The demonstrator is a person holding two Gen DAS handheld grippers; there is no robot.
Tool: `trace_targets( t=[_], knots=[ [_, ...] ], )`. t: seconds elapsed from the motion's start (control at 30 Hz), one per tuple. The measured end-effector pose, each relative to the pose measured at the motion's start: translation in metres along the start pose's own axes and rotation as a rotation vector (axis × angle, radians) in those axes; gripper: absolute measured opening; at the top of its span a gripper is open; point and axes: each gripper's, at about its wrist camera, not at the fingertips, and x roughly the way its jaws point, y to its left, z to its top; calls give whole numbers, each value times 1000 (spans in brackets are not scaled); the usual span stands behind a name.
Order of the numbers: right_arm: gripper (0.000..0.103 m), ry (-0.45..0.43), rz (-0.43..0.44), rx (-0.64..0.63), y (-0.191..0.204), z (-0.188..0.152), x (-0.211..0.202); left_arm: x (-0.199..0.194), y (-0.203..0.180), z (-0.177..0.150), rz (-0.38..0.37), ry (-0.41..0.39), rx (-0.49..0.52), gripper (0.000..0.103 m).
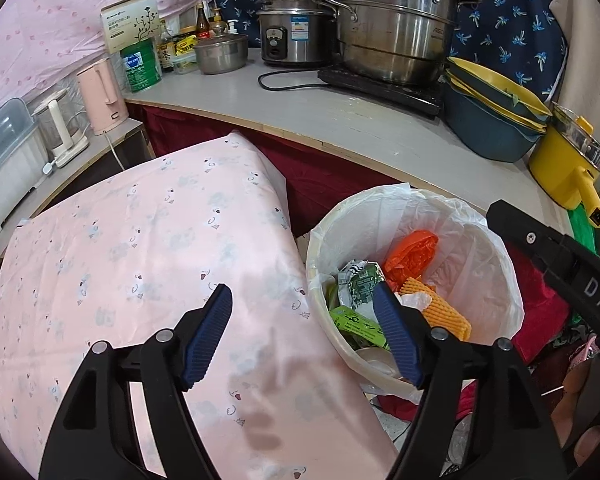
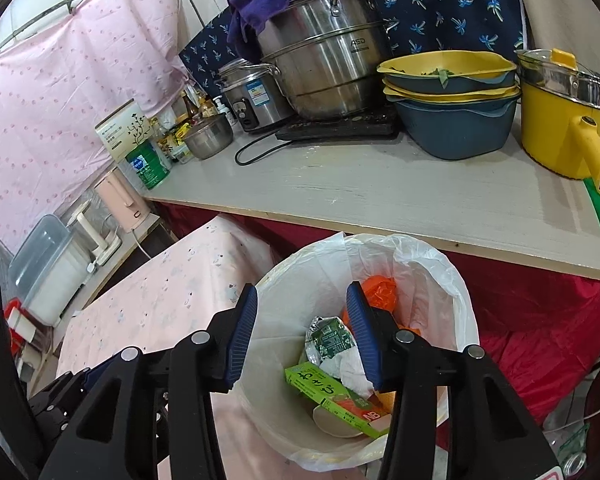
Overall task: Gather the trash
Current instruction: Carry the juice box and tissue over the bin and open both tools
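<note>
A round white bin [image 1: 496, 256] lined with a clear plastic bag stands on the floor beside a low table; it also shows in the right wrist view [image 2: 458, 292]. Inside lie an orange bag [image 1: 412, 254], a yellow corrugated piece [image 1: 440, 308], a green box [image 2: 332, 394], a crumpled green-and-silver wrapper [image 2: 328, 338] and white paper. My left gripper [image 1: 304, 300] is open and empty, over the table's edge next to the bin. My right gripper [image 2: 302, 298] is open and empty, above the bin's mouth.
The low table wears a pink patterned cloth [image 1: 140, 264]. A counter [image 2: 380, 196] behind holds steel pots, a rice cooker, stacked blue and yellow basins [image 2: 452, 104] and a yellow pot [image 2: 564, 120]. Red cloth [image 2: 540, 320] lies to the right of the bin.
</note>
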Motion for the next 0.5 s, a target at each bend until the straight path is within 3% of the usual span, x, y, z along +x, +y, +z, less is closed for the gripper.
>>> trace_targets(
  t=[0.5],
  knots=[
    [57, -31, -4, -50, 18, -5, -32, -28, 14, -7, 19, -41, -22, 78]
  ],
)
